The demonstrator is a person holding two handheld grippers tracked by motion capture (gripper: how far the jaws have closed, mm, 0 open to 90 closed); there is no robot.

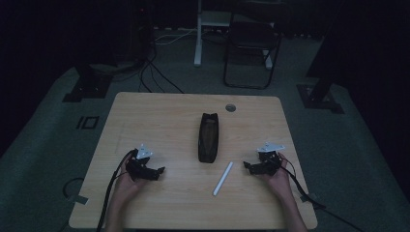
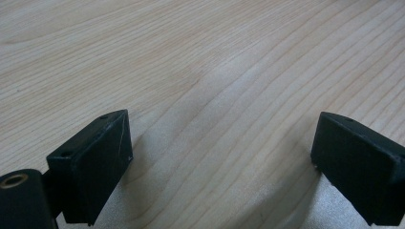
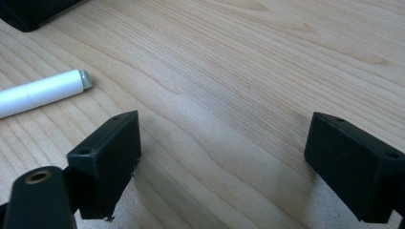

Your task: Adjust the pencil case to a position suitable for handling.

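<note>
A light wooden bench (image 1: 159, 116) is seen from above in a dim room. A white pen (image 1: 223, 178) lies on it at a slant, just below and to the right of a long black open case (image 1: 209, 137) at the bench's middle. The left hand-held gripper (image 1: 159, 170) is rested near the bench's front left, its jaws spread wide with only bare wood between them. The right hand-held gripper (image 1: 246, 165) is held near the pen's right, apart from it, jaws likewise spread wide and empty; the pen's capped end (image 3: 85, 78) is seen beside its jaw.
</note>
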